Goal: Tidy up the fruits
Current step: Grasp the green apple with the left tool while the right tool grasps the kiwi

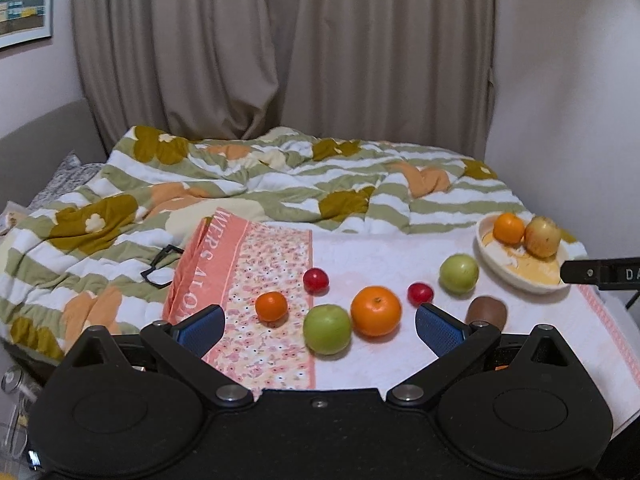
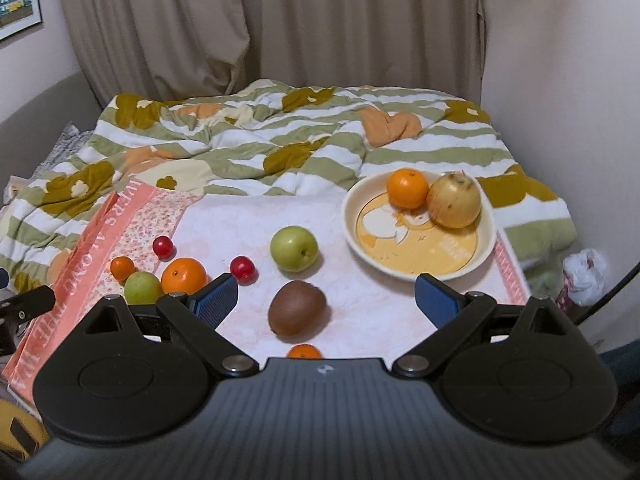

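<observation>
Surface: a bed with a rumpled striped floral blanket (image 2: 248, 136), and a pale towel (image 2: 248, 220) with an orange patterned border spread over the near part. Beige curtain (image 2: 280, 20) behind the bed, plain walls either side, framed picture (image 1: 24, 4) on the wall at far left. Black glasses (image 1: 162, 266) lie on the blanket just off the towel's left edge.

Left gripper (image 1: 320, 330): jaws spread wide, nothing between them, above the near edge of the towel. Right gripper (image 2: 326, 300): also released and empty, with the kiwi (image 2: 297, 313) lying on the towel between its fingers, no contact visible.

Fruit: bowl (image 2: 416, 268) sits at the towel's far right corner, holding an orange (image 2: 407, 189) and a yellowish apple (image 2: 453, 200) touching each other. A green apple (image 2: 294, 248) is on the towel near the bowl's left side. Left cluster: second green apple (image 1: 327, 329) touching a big orange (image 1: 375, 311), small orange (image 1: 271, 306) on the patterned border, two small red fruits (image 1: 316, 280) (image 1: 420, 293) just behind. Another orange fruit (image 2: 304, 352) peeks out just at the right gripper's body.

Clearance: bare towel in the middle between cluster and bowl. Wall is close past the bowl on the right; the towel's right edge runs just beside the bowl.
</observation>
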A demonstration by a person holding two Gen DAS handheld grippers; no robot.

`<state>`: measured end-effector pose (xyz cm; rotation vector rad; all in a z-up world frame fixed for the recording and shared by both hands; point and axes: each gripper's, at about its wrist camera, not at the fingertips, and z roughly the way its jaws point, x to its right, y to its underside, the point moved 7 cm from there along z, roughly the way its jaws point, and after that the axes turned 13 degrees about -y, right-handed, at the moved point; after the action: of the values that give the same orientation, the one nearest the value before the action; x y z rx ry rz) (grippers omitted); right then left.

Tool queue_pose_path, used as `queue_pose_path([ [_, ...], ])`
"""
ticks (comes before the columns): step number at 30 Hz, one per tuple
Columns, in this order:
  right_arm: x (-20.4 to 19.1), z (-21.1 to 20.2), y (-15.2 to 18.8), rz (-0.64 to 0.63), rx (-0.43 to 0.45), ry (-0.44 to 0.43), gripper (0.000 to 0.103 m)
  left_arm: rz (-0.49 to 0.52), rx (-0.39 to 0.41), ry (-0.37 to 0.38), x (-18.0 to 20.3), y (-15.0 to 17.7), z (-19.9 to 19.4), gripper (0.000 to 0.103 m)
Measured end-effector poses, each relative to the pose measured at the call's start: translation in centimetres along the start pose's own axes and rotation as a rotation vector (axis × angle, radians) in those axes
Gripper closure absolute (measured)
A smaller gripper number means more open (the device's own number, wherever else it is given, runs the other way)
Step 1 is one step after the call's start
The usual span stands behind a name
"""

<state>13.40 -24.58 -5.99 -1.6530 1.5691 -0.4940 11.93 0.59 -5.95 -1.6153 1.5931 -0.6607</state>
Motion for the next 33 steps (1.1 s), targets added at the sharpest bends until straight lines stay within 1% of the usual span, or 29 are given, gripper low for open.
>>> queue_pose_path([
  [3, -0.8, 1.7, 0.9, 0.012, 0.001, 0.024, 0.000, 0.037, 0.004, 0.016, -0.3, 0.7, 2.0, 0.000],
  [8, -1.2, 5.1, 2.6, 0.057, -0.014, 0.056, 0.000, 0.089, -0.016, 0.059, 0.0, 1.9, 5.5, 0.000],
  [15, -1.4, 8.2, 3.8, 0.059, -0.041, 0.108, 0.000, 0.105, -0.047, 0.092, 0.9, 2.5, 9.3, 0.003],
  [16, -1.3, 8.6, 3.9, 0.060, -0.047, 0.113, 0.000, 0.108, -0.056, 0.097, 1.0, 2.5, 9.9, 0.004],
  [17, -1.3, 9.0, 4.1, 0.061, -0.054, 0.116, 0.000, 0.110, -0.066, 0.104, 1.2, 2.5, 10.4, 0.009],
  [19, -1.1, 9.5, 4.2, 0.064, -0.061, 0.123, 0.000, 0.116, -0.089, 0.114, 1.5, 2.7, 11.2, 0.010],
  [23, -0.6, 10.3, 4.3, 0.078, -0.071, 0.129, 0.000, 0.136, -0.121, 0.135, 2.5, 3.2, 12.7, 0.019],
  [25, -0.3, 10.7, 4.4, 0.082, -0.079, 0.127, 0.000, 0.145, -0.128, 0.138, 2.8, 3.3, 13.2, 0.019],
  [26, -0.3, 10.9, 4.4, 0.083, -0.082, 0.126, 0.000, 0.147, -0.131, 0.139, 2.8, 3.3, 13.4, 0.023],
  [27, -0.2, 11.1, 4.5, 0.083, -0.086, 0.124, 0.000, 0.149, -0.137, 0.141, 2.9, 3.5, 13.6, 0.031],
  [29, -0.2, 11.4, 4.5, 0.084, -0.093, 0.121, 0.000, 0.147, -0.154, 0.144, 3.0, 3.6, 14.0, 0.037],
  [33, -0.3, 12.0, 4.7, 0.083, -0.106, 0.118, 0.000, 0.132, -0.160, 0.156, 3.0, 3.5, 14.2, 0.040],
])
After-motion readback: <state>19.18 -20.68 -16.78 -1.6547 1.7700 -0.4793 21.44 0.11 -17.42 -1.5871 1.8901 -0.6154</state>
